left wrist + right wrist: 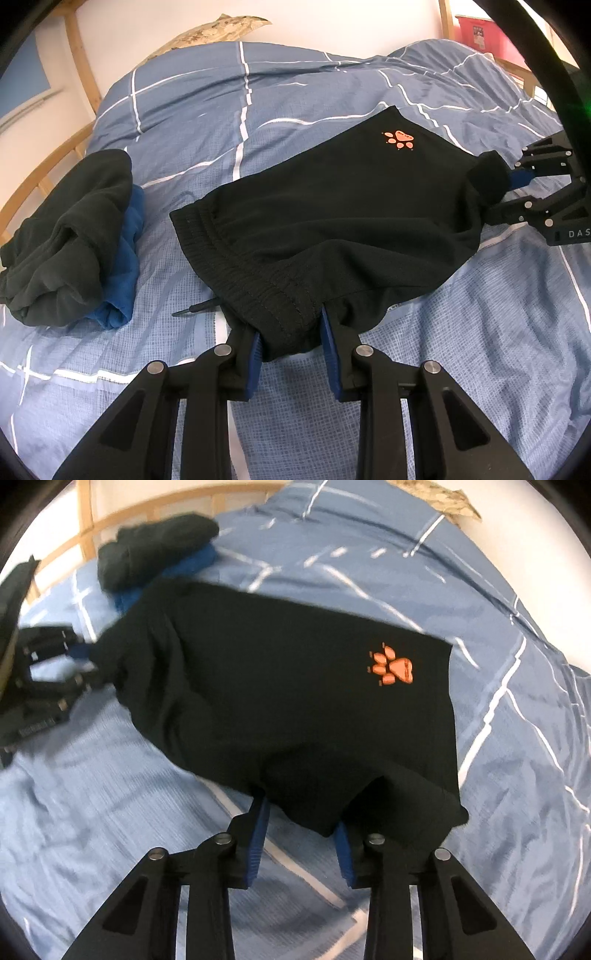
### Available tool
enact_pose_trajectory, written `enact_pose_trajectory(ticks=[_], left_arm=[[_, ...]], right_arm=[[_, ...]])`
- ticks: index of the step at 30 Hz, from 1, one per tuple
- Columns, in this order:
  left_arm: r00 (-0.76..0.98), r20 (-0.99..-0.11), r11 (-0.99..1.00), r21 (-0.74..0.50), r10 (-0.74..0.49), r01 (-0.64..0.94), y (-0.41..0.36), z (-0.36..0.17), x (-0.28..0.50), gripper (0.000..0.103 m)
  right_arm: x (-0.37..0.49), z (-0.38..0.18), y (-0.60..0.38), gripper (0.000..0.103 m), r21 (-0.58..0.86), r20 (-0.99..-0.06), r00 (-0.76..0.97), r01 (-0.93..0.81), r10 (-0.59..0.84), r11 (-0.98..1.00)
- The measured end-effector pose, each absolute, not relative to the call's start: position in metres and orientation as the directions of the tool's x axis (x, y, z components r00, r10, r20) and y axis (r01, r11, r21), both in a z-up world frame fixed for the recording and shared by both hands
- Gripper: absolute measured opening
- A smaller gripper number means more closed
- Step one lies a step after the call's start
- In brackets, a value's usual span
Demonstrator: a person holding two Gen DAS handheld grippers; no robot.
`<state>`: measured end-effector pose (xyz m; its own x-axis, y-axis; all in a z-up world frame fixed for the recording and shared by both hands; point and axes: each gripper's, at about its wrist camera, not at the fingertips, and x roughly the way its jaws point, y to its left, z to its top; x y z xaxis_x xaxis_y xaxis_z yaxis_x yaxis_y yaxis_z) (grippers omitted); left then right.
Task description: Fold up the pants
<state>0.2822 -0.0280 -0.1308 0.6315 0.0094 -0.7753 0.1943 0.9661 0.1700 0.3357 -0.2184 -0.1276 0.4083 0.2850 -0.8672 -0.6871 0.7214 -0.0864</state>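
Observation:
Black pants (pixel 332 221) with an orange paw print (pixel 400 138) lie folded on the blue bed cover (pixel 221 110). My left gripper (pixel 291 332) has its blue pads around the waistband corner, fabric bunched between them. My right gripper (pixel 506 188) holds the opposite end of the pants at the right of the left wrist view. In the right wrist view the pants (pixel 277 686) stretch away from my right gripper (pixel 303 823), whose pads grip a fold; the left gripper (pixel 79 664) shows at the far left, blurred.
A pile of dark and blue clothes (pixel 70 236) lies left of the pants; it also shows in the right wrist view (pixel 155 546). A wooden bed frame (pixel 81 74) runs behind. A patterned pillow (pixel 218 29) lies at the head. A red box (pixel 480 33) stands far right.

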Motion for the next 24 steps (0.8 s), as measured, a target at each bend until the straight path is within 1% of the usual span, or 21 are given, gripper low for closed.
enact_pose_trajectory(ticks=[2,4,6,9,10,13,18,21,24], left_arm=[[0.634,-0.774,0.967,0.165,0.005,0.194,-0.027,-0.13,0.282,0.028],[0.638,-0.77,0.967,0.166,0.004,0.194,-0.027,-0.129,0.281,0.027],[0.643,-0.766,0.964,0.178,0.009,0.199,-0.028,-0.128,0.28,0.027],[0.659,-0.752,0.96,0.192,0.011,0.203,-0.029,-0.124,0.277,0.026],[0.664,-0.748,0.959,0.197,0.011,0.205,-0.029,-0.122,0.275,0.026],[0.677,-0.736,0.955,0.207,0.01,0.212,-0.028,-0.115,0.27,0.026],[0.694,-0.72,0.947,0.219,-0.004,0.234,-0.028,-0.101,0.255,0.025],[0.692,-0.722,0.937,0.236,-0.009,0.258,-0.025,-0.097,0.243,0.025],[0.679,-0.734,0.923,0.261,-0.002,0.285,-0.019,-0.096,0.23,0.025]], right_arm=[[0.334,-0.124,-0.216,0.034,-0.089,-0.856,0.421,-0.691,0.299,0.718],[0.337,-0.123,-0.215,0.028,-0.09,-0.853,0.426,-0.691,0.303,0.717],[0.339,-0.123,-0.215,0.027,-0.097,-0.853,0.43,-0.687,0.296,0.72],[0.342,-0.126,-0.214,0.018,-0.077,-0.861,0.414,-0.68,0.295,0.729],[0.343,-0.126,-0.215,0.01,-0.077,-0.861,0.417,-0.674,0.292,0.735],[0.342,-0.124,-0.221,0.009,-0.057,-0.858,0.426,-0.637,0.289,0.769],[0.313,-0.108,-0.237,0.009,-0.034,-0.827,0.495,-0.517,0.266,0.856],[0.289,-0.094,-0.241,0.009,-0.026,-0.794,0.544,-0.477,0.273,0.878],[0.268,-0.087,-0.236,0.009,-0.01,-0.786,0.553,-0.458,0.276,0.889]])
